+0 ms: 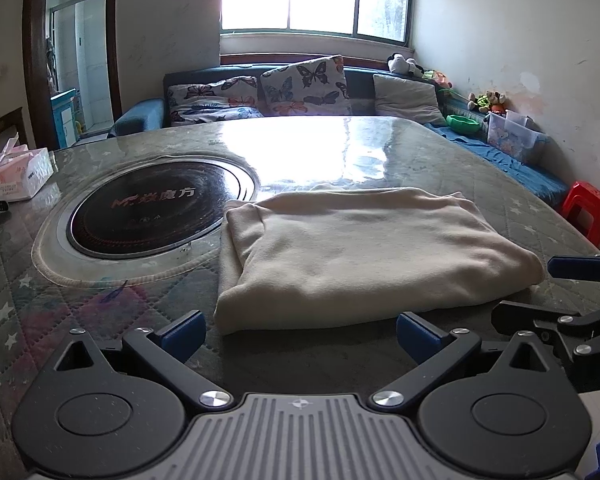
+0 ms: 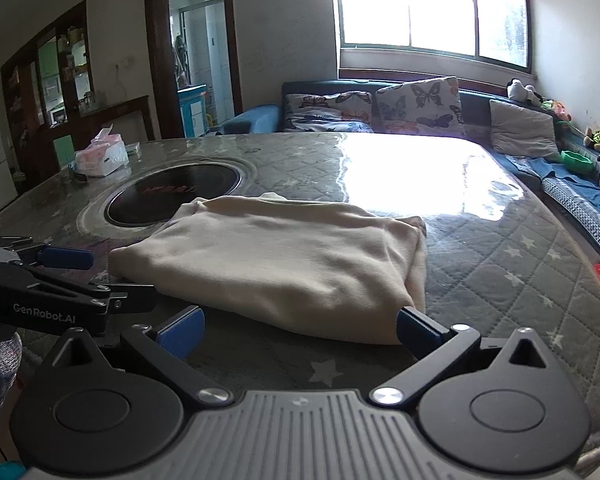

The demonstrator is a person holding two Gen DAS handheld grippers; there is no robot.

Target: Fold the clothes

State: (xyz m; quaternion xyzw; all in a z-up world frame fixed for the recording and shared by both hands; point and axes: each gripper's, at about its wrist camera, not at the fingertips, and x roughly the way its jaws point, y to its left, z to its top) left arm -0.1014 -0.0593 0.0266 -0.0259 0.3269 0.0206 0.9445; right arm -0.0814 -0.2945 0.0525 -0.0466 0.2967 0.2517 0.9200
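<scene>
Starting on the left: only the right wrist view catches the dark wooden cabinet (image 2: 48,80) with glass doors along the far left wall. Both views get the tissue box (image 1: 18,174) at the far left of the tabletop (image 1: 440,152), and next to it the round black cooktop (image 1: 160,208) sunk into the surface. The printed lettering on that cooktop reads clearly from the left wrist camera, much flatter and squashed from the right one.

Middle of it all is the cream garment (image 1: 364,256), folded into a thick rectangle and lying flat on the quilted star-pattern cover, its far left corner just overlapping the cooktop's rim. Behind the tabletop sits a sofa with butterfly cushions (image 1: 304,86) under a bright window.

Far right, the left wrist view shows a red plastic stool (image 1: 588,210) on the floor in full; the right view only gets a red sliver at its edge.

The left tool (image 1: 298,334) has its blue-padded fingers spread wide, holding nothing, hovering just at the garment's near edge. The right tool (image 2: 300,328) is the same: spread wide, empty, right finger tip just beside the garment's near right corner. Each tool pokes into the other's view from the side.
</scene>
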